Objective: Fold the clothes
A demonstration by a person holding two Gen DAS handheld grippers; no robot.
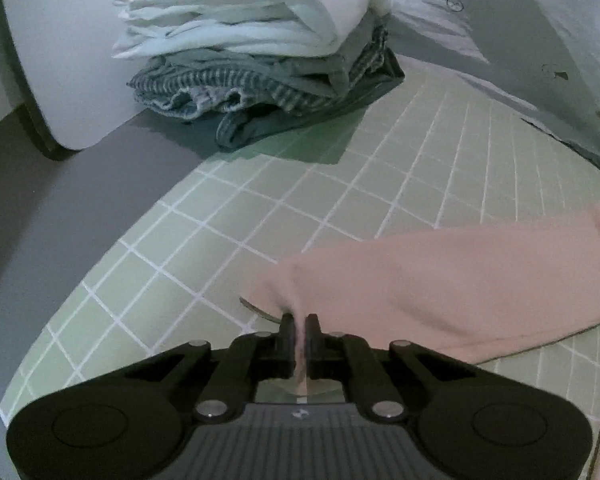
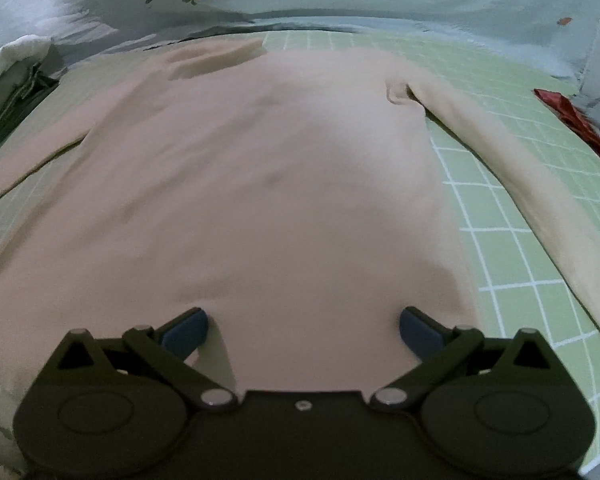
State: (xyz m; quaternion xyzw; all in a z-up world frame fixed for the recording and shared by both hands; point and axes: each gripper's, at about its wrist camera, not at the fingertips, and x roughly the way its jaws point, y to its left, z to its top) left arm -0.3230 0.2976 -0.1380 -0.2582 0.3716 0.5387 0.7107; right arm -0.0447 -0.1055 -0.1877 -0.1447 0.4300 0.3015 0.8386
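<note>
A pale green mat with a white grid (image 2: 512,216) carries a spread, long-sleeved pale pink top (image 2: 260,168), a stack of folded white and grey clothes (image 1: 256,60) (near one corner), and a crumpled dark red cloth (image 2: 576,120).

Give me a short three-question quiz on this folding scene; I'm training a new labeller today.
1. True or false: the left gripper is shut on the sleeve of the pink sweater.
2. The right gripper is: A) shut on the hem, B) open over the sweater, C) holding the red cloth.
3. Fill in: the stack of folded clothes has ____ items on top and grey striped ones below.

Key: 1 true; 2 B; 3 white.
</note>
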